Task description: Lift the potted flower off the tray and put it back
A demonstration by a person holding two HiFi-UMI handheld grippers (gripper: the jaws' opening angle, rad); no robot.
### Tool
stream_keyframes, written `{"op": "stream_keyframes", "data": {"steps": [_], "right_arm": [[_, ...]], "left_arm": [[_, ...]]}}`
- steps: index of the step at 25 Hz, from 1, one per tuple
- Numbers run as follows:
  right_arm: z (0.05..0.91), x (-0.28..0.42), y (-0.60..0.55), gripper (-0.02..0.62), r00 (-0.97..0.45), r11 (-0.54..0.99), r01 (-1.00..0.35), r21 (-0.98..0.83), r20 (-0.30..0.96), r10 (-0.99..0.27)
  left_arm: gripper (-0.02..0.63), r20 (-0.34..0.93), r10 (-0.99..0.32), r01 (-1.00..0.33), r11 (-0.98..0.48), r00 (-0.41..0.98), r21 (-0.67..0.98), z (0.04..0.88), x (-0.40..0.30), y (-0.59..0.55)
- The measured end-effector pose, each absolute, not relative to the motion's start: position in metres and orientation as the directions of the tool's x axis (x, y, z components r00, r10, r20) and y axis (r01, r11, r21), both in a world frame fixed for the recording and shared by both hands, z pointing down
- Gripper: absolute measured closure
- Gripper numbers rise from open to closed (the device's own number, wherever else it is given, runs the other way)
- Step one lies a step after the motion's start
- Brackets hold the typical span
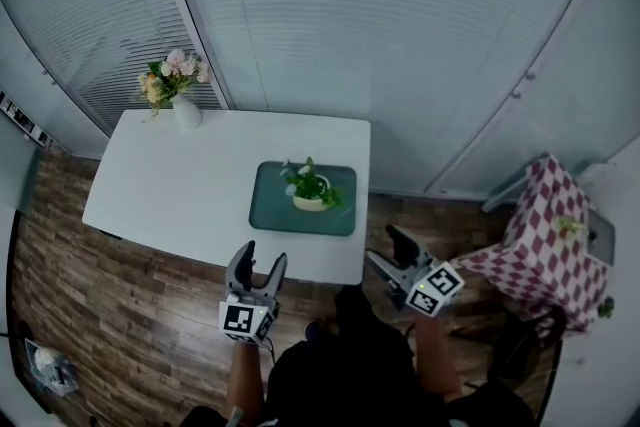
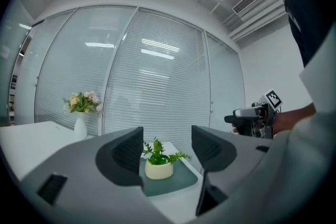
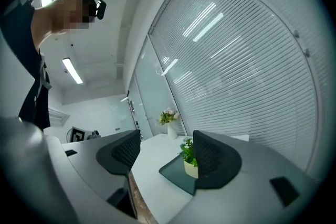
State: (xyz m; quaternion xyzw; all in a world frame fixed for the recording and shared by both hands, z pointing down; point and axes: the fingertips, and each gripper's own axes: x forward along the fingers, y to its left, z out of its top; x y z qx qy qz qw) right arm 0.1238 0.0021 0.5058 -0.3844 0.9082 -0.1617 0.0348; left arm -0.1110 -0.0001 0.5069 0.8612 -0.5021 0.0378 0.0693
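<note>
Head view: the potted flower [image 1: 311,193] is sitting upright on the dark green tray [image 1: 270,215], roughly at the tray's middle, cream pot with green leaves and small pale blooms. The tray is lying on the white table [image 1: 180,185], toward the near right corner. A white vase of flowers [image 1: 185,110] is standing at the table's far left corner, well apart from the tray.

Both tongs are hanging off the near edge of the table, over the wooden floor [image 1: 130,315], neither touching the table nor the tray.

1. Left gripper [image 1: 262,257]: jaws are standing spread, nothing pinched. Its own view is looking level across the table; the pot and tray are appearing in the gap between the 2 jaws but far beyond them, no contact.
2. Right gripper [image 1: 383,247]: jaws are standing spread too, nothing between the pads. It is pointing in from the right of the tray's near corner. In its own view the pot is showing partly behind the right-hand jaw, again well beyond the tips.

The 2 grippers are sitting apart from each other, 1 on each side of the person's body, each held by a hand.

Surroundings: a wall of glass panels with closed blinds [image 1: 380,25] is running behind the table. A red-and-white checkered cloth [image 1: 545,235] is covering something at the right, near the right gripper.
</note>
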Motion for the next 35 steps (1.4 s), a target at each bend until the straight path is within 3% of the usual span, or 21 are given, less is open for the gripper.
{"op": "stream_keyframes", "data": {"steps": [16, 35], "right_arm": [[0.564, 0.106, -0.05, 0.268, -0.766, 0.775, -0.622, -0.111, 0.292, -0.572], [0.634, 0.089, -0.091, 0.241, -0.751, 0.828, -0.556, -0.073, 0.47, -0.463]], "left_arm": [[0.339, 0.246, -0.801, -0.829, -0.56, 0.546, 0.016, 0.551, -0.082, -0.053], [0.339, 0.419, -0.707, -0.777, -0.629, 0.569, -0.006, 0.637, -0.069, -0.092]]}}
